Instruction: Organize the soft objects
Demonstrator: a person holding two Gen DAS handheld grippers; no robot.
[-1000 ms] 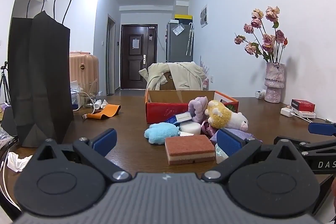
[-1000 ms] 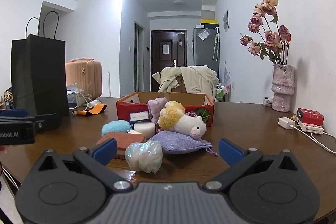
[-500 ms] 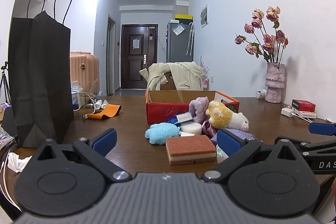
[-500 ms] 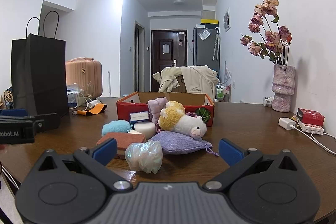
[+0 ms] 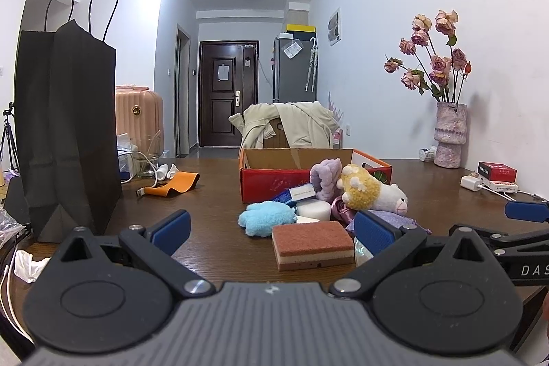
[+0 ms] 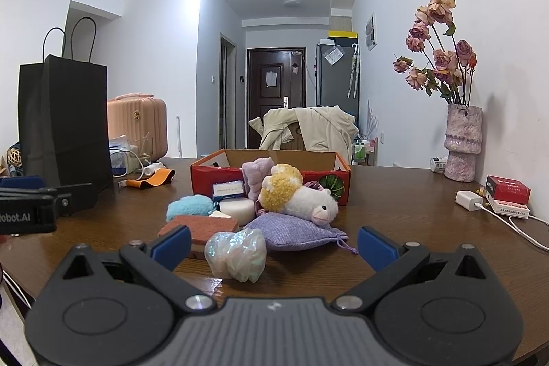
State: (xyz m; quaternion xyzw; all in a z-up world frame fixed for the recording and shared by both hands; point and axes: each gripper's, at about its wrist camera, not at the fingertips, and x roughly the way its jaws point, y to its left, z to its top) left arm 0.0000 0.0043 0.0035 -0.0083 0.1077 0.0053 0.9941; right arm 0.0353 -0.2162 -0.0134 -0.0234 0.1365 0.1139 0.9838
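The left gripper (image 5: 271, 227) is held wide open above the wooden table (image 5: 212, 194), and nothing is gripped between its blue pads. The right gripper (image 6: 272, 244) is likewise spread wide and empty.

A heap of soft things is seen just ahead of both tools, in front of the red cardboard box (image 5: 271, 184). In the left wrist view, a brown sponge block (image 5: 312, 244) lies between the fingers, closest to the right-hand pad, with a light blue fluffy piece (image 5: 266, 218) just beyond it. A white round sponge (image 5: 314, 211) sits behind these, and a yellow and white plush toy (image 5: 372, 194) rests on top of the heap beside a lilac plush item (image 5: 326, 177) leaning on the box front.

From the right wrist view, an iridescent crumpled bundle (image 6: 236, 254) is shown between the fingers, near the left-hand pad; in the left view only a sliver of it appears behind a pad. A purple drawstring pouch (image 6: 295, 230) is laid out fully here, touching the plush toy above it, whereas the left view hides most of it.

A black paper bag (image 5: 65, 126) stands well to the left of the left tool, and an orange band (image 5: 173, 186) lies ahead of it. A vase of dried roses (image 6: 461, 139) is set far to the right by the wall, with a white charger (image 6: 468, 198) and a red packet (image 6: 507, 189) nearer.

Each view catches the other tool at its edge.
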